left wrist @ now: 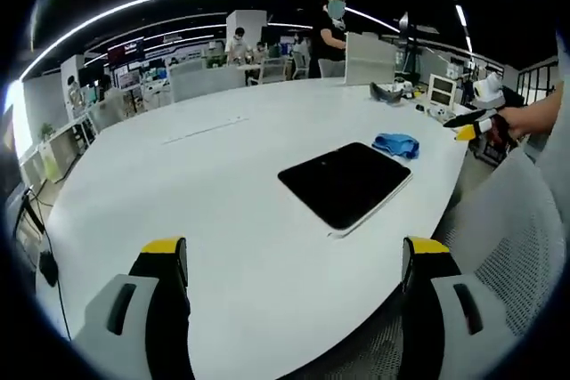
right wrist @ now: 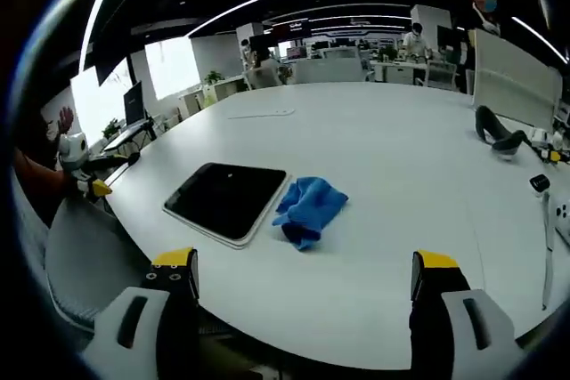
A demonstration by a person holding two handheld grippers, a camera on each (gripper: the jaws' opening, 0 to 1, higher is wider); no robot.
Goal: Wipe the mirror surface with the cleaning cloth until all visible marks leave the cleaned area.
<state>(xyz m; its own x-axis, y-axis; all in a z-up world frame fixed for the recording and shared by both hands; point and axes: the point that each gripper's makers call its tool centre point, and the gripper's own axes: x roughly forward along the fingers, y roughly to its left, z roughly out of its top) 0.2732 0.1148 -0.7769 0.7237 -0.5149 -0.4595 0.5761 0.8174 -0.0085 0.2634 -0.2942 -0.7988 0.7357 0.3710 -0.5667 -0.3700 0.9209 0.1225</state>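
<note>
We count one mirror (left wrist: 346, 184), one cleaning cloth (left wrist: 396, 144), two hand-held grippers, all on or around one big white worktop (left wrist: 223, 220).

Left gripper view, left to right: the left hand-held gripper (left wrist: 294, 264) shows its two yellow-tipped jaws spread wide apart with nothing between them, held over the near edge of the worktop. Beyond it the mirror lies flat, a dark rounded rectangle with a pale rim, near the worktop's right edge; its long axis runs diagonally, from lower right toward upper left in this view. The cloth, blue and crumpled, sits just beside the mirror's far right corner; we cannot tell if they touch. Far right, the right hand-held gripper (left wrist: 472, 124) sits in a person's hand off the worktop edge.

Right gripper view, left to right: the left hand-held gripper (right wrist: 89, 186) shows at the far left beside the worktop edge. Then the mirror (right wrist: 228, 200), with a short end facing the cloth. The cloth (right wrist: 309, 209) lies against that side, touching or nearly so. The right hand-held gripper (right wrist: 303, 273) has its jaws wide apart, empty, short of the worktop edge.

Some people stand in the background office.
</note>
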